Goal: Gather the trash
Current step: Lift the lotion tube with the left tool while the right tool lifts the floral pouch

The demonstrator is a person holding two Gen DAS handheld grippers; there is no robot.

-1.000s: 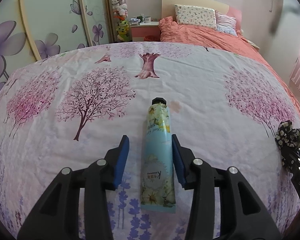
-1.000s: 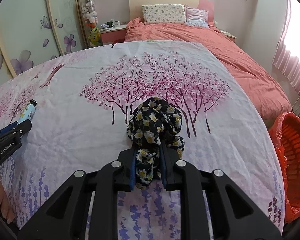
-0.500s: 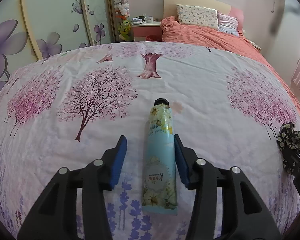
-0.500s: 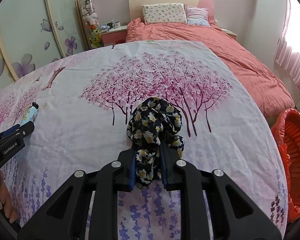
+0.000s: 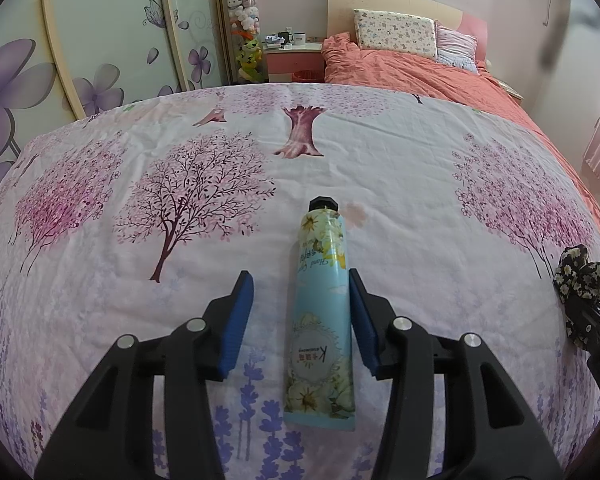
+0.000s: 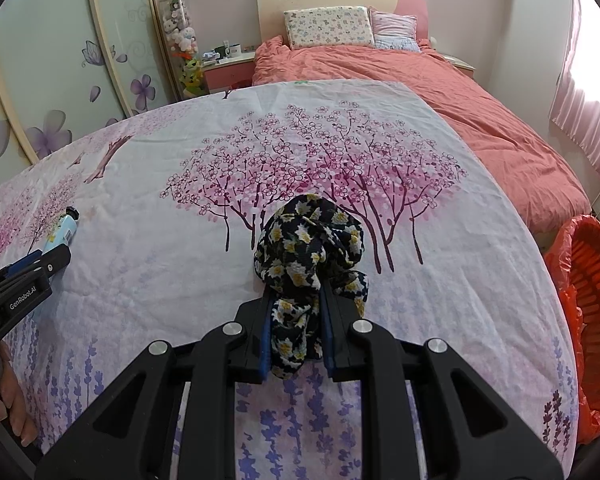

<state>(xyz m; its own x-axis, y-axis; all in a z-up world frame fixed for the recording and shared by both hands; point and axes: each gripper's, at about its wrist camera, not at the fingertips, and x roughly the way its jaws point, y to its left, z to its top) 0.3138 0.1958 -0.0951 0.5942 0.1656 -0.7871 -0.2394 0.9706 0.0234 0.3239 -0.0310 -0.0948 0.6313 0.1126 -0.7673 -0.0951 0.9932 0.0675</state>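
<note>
A light blue flowered tube with a black cap point(image 5: 324, 312) lies on the tree-print sheet point(image 5: 220, 168), cap pointing away. My left gripper point(image 5: 300, 296) is open, its blue pads on either side of the tube, the right pad touching or nearly touching it. My right gripper point(image 6: 294, 300) is shut on a black flowered scrunchie point(image 6: 308, 252) held just above the sheet. The scrunchie also shows at the right edge of the left wrist view point(image 5: 580, 276). The tube and left gripper show at the left of the right wrist view point(image 6: 62, 232).
An orange basket lined with an orange bag point(image 6: 592, 304) stands on the floor right of the sheet. A bed with a salmon duvet point(image 6: 440, 92) and pillows lies beyond. A nightstand point(image 5: 296, 60) and a wardrobe with purple flowers point(image 5: 60, 60) stand at the back left.
My left gripper has opened a little wider around the tube and drawn back slightly. My right gripper still holds the scrunchie, nearly unmoved.
</note>
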